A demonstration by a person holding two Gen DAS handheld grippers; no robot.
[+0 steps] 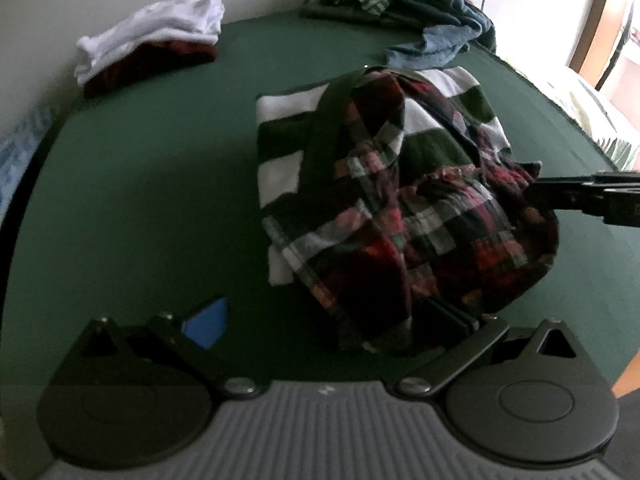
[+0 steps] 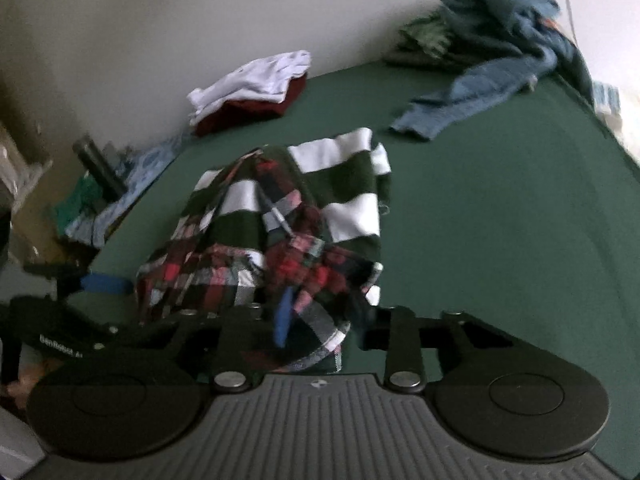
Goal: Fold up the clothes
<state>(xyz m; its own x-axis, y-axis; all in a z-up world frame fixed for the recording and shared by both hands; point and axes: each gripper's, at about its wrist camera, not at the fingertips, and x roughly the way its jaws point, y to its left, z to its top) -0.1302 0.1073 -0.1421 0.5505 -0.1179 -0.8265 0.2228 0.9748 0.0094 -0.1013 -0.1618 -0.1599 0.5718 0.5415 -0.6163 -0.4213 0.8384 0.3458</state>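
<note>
Green table surface (image 1: 140, 200) carries all items. Heap of unfolded clothes (image 1: 420, 8), blue and striped, sits at the far right edge. Green-and-white striped garment (image 1: 288, 136) lies folded mid-table; plaid shirt (image 1: 420, 220) is draped over its near half, bunched and hanging toward both grippers. Folded stack, white garment (image 1: 160, 28) on dark red garment (image 1: 160, 60), sits far left, well apart from the rest. Right gripper (image 2: 316, 320): jaws narrowed with plaid cloth bunched between them, blue pad showing; grasping the shirt. Left gripper (image 1: 340, 320): blue pad bared at left, jaws apart; plaid hem covers the other finger, grasp cannot be determined.
</note>
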